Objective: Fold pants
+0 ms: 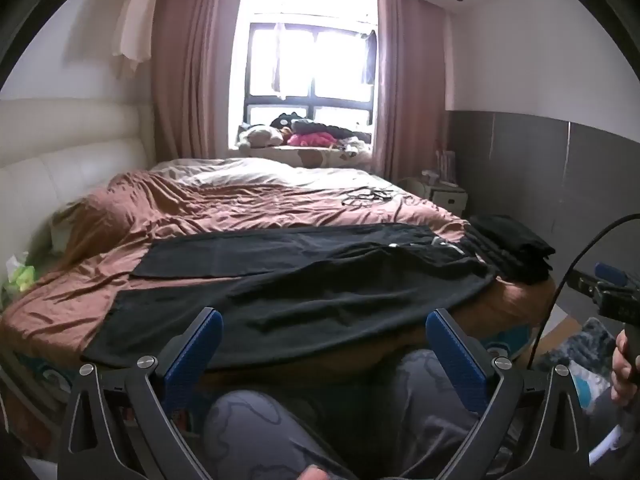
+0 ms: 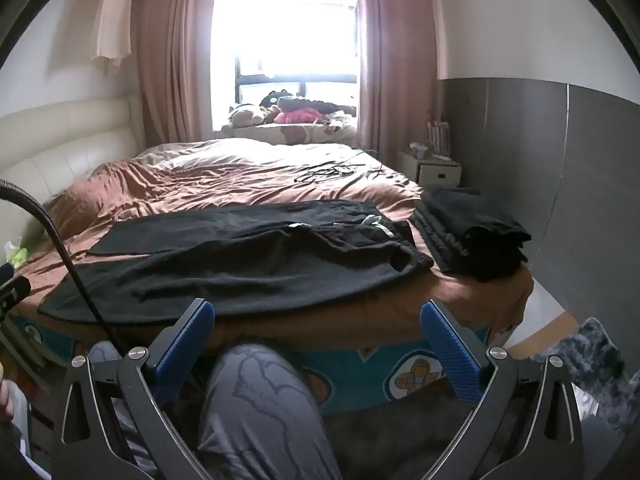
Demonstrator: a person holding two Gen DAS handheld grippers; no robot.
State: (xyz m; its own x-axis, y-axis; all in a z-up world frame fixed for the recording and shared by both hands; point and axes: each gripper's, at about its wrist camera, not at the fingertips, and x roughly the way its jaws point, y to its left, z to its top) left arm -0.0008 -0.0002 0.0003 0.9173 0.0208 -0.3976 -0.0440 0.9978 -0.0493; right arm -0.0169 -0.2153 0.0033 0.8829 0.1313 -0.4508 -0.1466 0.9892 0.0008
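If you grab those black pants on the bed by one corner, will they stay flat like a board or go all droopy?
Probably droopy. The black pants lie in soft wrinkles on the bed, so they look like limp cloth. They would likely hang and drag, since they spread wide. Pushed, they may bunch up rather than slide, because the brown sheet is also wrinkly.

A pair of black fabric pants (image 2: 224,256) lies spread flat on the rumpled brown bedsheet (image 2: 240,184) of the bed; a stack of folded black clothes (image 2: 472,232) sits at three o'clock of it; the right gripper (image 2: 316,334), blue-padded jaws wide apart, hovers empty at six o'clock above a grey patterned trouser leg (image 2: 260,408).
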